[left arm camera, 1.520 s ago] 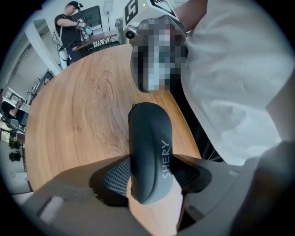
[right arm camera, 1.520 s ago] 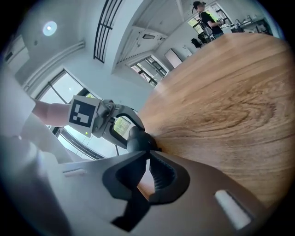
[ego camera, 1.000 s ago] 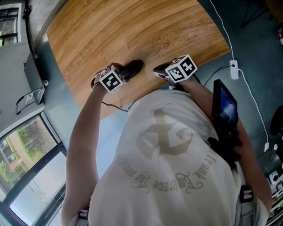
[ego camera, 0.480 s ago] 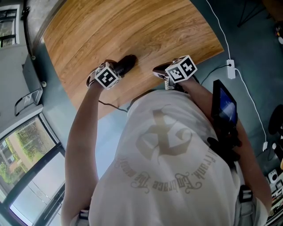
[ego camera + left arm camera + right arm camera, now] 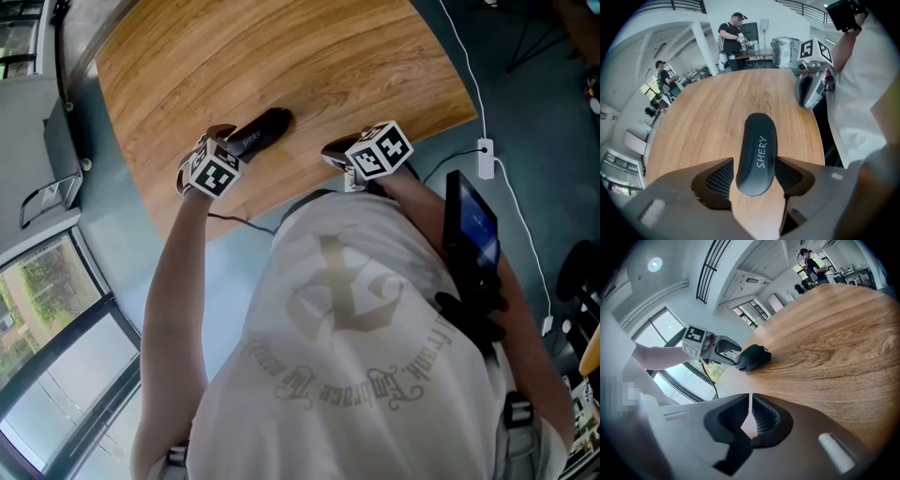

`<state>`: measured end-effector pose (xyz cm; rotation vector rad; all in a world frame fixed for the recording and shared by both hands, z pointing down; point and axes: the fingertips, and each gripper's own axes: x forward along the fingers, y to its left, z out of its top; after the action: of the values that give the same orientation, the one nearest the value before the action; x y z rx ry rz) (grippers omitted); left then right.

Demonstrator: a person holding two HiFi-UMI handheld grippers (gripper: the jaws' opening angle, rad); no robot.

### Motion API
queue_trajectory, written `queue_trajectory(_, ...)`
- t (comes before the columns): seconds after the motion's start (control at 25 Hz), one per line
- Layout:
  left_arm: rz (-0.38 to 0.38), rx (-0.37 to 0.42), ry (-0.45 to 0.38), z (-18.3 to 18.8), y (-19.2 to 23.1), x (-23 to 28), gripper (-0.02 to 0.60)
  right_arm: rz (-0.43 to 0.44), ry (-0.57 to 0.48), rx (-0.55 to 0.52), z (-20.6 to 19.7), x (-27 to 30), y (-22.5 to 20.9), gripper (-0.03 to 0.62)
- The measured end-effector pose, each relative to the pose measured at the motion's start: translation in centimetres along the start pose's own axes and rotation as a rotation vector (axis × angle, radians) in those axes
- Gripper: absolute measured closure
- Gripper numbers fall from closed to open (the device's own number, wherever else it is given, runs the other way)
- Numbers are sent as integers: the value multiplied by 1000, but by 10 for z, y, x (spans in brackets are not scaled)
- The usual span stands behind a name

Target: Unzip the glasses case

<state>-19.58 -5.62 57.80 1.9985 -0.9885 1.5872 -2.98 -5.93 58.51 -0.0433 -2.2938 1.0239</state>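
Jaws on left gripper (image 5: 754, 177): spread wide, pads pressed to both long sides of black oblong glasses case (image 5: 757, 147), at its near end only. Lying flat on curved-edged wooden table (image 5: 708, 112), close to near edge, far end pointing into broad bare wood. Jaws on right gripper (image 5: 750, 414): closed together, empty, by same edge, apart from case, to its right.
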Motion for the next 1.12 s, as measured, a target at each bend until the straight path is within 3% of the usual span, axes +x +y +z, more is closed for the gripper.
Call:
queue_trajectory(0.24,181,-56,-134,4,-26,-23,380,-23,21,-44,-6,1,-1,566)
queue_trajectory(0.4,239,-246,-273,-13,-59,-44,486,-2,-31,-115,7,11,24,566)
queue_trajectory(0.56,206,-417,-402,-33,-102,-61,567,14,-98,-152,13,15,56,566)
queue_trajectory(0.76,86,-666,-607,-32,-140,-90,575,25,-111,-198,1,5,94,566)
queue_trajectory(0.92,78,-706,-708,-27,-160,-112,575,43,-106,-225,-26,-6,124,566)
queue_trajectory(1.12,83,-704,-755,-36,-185,-122,576,38,-152,-248,-40,-15,151,566)
